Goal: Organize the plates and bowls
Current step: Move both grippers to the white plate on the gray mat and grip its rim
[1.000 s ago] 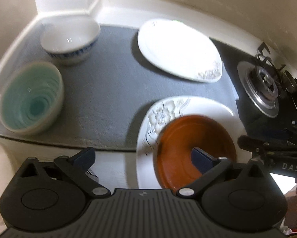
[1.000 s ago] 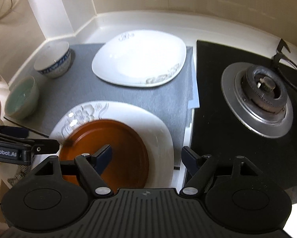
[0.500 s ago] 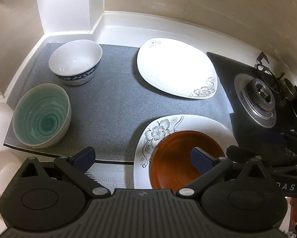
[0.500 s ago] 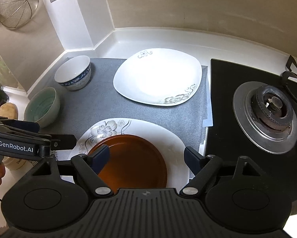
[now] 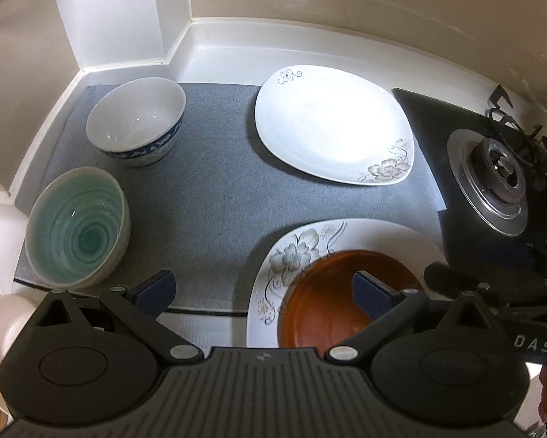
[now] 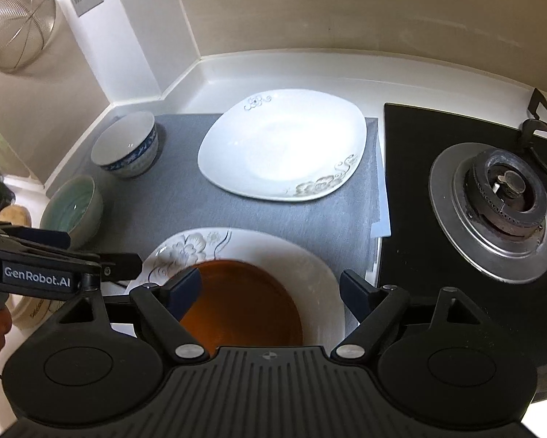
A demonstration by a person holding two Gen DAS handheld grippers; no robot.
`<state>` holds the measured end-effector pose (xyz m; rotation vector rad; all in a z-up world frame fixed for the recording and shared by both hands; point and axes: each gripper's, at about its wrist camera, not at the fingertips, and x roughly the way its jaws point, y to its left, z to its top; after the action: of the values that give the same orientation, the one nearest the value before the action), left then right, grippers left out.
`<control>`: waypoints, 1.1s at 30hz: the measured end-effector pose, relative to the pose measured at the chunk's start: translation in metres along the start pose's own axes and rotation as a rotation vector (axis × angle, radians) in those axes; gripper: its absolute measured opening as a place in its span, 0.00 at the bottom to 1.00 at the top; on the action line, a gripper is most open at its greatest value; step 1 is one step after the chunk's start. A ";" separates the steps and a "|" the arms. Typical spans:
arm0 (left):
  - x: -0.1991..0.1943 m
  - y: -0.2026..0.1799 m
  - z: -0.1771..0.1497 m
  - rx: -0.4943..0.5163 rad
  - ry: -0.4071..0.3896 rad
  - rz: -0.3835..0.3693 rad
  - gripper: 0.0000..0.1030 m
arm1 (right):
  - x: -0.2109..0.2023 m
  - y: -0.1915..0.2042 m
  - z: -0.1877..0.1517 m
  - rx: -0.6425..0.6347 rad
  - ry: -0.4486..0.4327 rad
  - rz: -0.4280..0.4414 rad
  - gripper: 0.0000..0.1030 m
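Left gripper (image 5: 262,290) at 6 o'clock in its own view, fingers spread wide, nothing between the pads; left pad over the near edge of the grey mat (image 5: 215,197), right pad over the brown plate (image 5: 331,299). Right gripper (image 6: 269,292) likewise low at 6 o'clock in its view, fingers spread, empty; its left pad hangs above the brown plate's rim, whether touching I cannot tell, and its right pad sits off the edge of the floral plate (image 6: 258,246). Brown plate rests inside that near floral plate, which lies on the front of the mat and overhangs it toward the camera. In the left view, teal-glazed bowl (image 5: 78,228) at 9 o'clock, upright on the mat's left front corner; blue-patterned white bowl (image 5: 136,120) at 10 o'clock behind it, upright, apart from the teal one. Second floral plate (image 5: 331,127), bare, at 1 o'clock on the far half of the mat, well apart from the near stack. Gas burner (image 5: 499,179) on the black hob at 3 o'clock, just beside the mat. Wire strainer (image 6: 14,22) hangs at 10 o'clock in the right view, far wall
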<state>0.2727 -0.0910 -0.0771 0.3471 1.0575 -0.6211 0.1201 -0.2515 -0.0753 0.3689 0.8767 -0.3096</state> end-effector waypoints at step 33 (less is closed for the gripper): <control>0.137 0.013 0.108 -0.378 -0.067 -0.022 1.00 | 0.153 -0.108 0.118 0.155 -0.216 0.156 0.83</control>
<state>0.4036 -0.1821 -0.1496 -0.0145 1.0898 -0.4368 0.2492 -0.4164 -0.1473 0.5344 0.6098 -0.2682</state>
